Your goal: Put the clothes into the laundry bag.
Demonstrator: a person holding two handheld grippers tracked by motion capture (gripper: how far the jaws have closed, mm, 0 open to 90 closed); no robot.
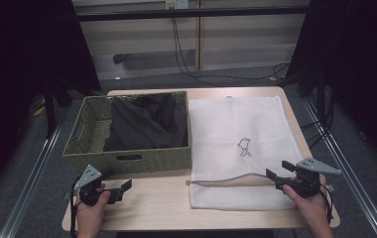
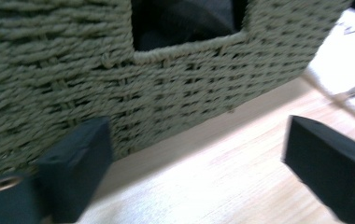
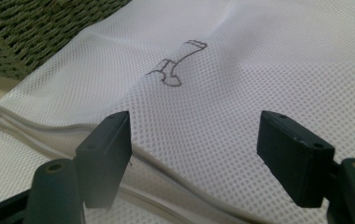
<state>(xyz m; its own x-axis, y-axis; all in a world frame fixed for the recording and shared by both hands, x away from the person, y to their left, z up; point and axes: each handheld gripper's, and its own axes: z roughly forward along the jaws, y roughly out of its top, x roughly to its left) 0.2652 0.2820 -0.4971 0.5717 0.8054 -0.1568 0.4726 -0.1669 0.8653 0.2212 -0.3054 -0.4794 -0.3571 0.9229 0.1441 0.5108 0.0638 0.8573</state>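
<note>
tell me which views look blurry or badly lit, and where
High view: dim overall, black at both sides, with the wooden table and white mesh laundry bag best lit. Left gripper view: motion-smeared across the woven basket, and the tabletop glares pale. Right gripper view: sharp on the bag's printed mark, soft at the near edge.

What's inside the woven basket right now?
The woven basket holds crumpled dark clothing that fills most of its right side; some of the left side is bare. The dark cloth also shows through the handle cutout. Anything under the cloth is covered.
</note>
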